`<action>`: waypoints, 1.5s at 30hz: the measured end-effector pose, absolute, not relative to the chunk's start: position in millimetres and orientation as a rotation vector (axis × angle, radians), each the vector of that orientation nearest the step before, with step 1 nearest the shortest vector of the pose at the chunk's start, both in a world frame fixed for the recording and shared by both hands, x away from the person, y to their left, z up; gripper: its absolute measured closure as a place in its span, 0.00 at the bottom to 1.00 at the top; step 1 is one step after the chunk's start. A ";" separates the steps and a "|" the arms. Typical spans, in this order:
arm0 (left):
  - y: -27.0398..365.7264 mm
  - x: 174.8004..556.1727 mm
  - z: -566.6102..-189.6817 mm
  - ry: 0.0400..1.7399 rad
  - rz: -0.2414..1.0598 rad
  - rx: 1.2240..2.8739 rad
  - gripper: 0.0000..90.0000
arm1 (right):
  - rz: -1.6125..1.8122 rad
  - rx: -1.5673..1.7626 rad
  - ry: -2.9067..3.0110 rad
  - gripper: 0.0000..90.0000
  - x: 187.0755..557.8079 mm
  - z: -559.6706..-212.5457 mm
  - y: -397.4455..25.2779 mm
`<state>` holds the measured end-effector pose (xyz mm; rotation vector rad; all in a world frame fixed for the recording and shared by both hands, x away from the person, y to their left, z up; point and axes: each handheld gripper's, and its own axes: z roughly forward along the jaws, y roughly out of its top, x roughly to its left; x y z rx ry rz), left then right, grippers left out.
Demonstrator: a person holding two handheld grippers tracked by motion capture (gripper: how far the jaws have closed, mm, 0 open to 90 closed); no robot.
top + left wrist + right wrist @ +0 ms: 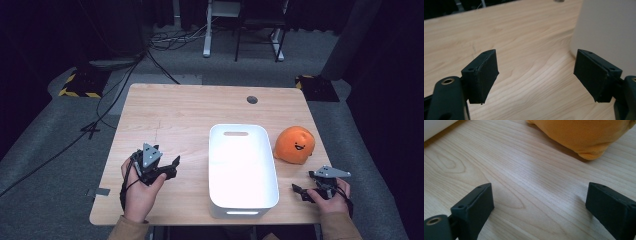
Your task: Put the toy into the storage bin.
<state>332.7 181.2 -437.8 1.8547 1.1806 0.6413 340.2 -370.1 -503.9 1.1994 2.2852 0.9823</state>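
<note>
An empty white bin [242, 172] stands in the middle of the wooden table [170, 110]. To its right lies a round orange plush toy [295, 145] with a smiling face. My left gripper [172, 167] rests on the table left of the bin, open, pointing toward it; its view has the jaws [536, 72] wide apart over bare wood with the bin wall [606, 32] at the right. My right gripper [303, 182] sits at the front right, just in front of the plush, open. Its own view [540, 202] shows nothing between the jaws, with the plush [584, 135] close ahead.
A round grommet hole [252, 99] is near the table's far edge. Cables [115, 95] trail over the grey floor at the left, and desk legs [207, 35] stand behind the table. A corner of the bin [436, 126] appears in the right gripper view.
</note>
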 end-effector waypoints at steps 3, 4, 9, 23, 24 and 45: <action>189.9 338.3 -450.7 1.218 0.597 1.890 0.20 | 0.979 1.201 2.284 0.09 339.8 -503.9 -370.0; 193.6 341.0 -458.2 1.235 0.576 1.918 0.20 | 0.980 1.202 2.282 0.09 339.6 -503.9 -369.9; 197.7 345.4 -472.6 1.268 0.544 1.966 0.19 | 0.979 1.216 2.272 0.09 338.6 -504.0 -369.0; 210.5 353.2 -502.3 1.334 0.478 2.042 0.18 | 0.978 1.222 2.266 0.10 337.6 -503.7 -368.6; 212.7 354.0 -502.4 1.333 0.472 2.031 0.18 | 0.978 1.223 2.266 0.10 337.6 -503.7 -368.6; 214.6 353.2 -502.8 1.316 0.478 2.057 0.18 | 1.067 1.181 2.190 0.52 333.1 -446.3 -374.8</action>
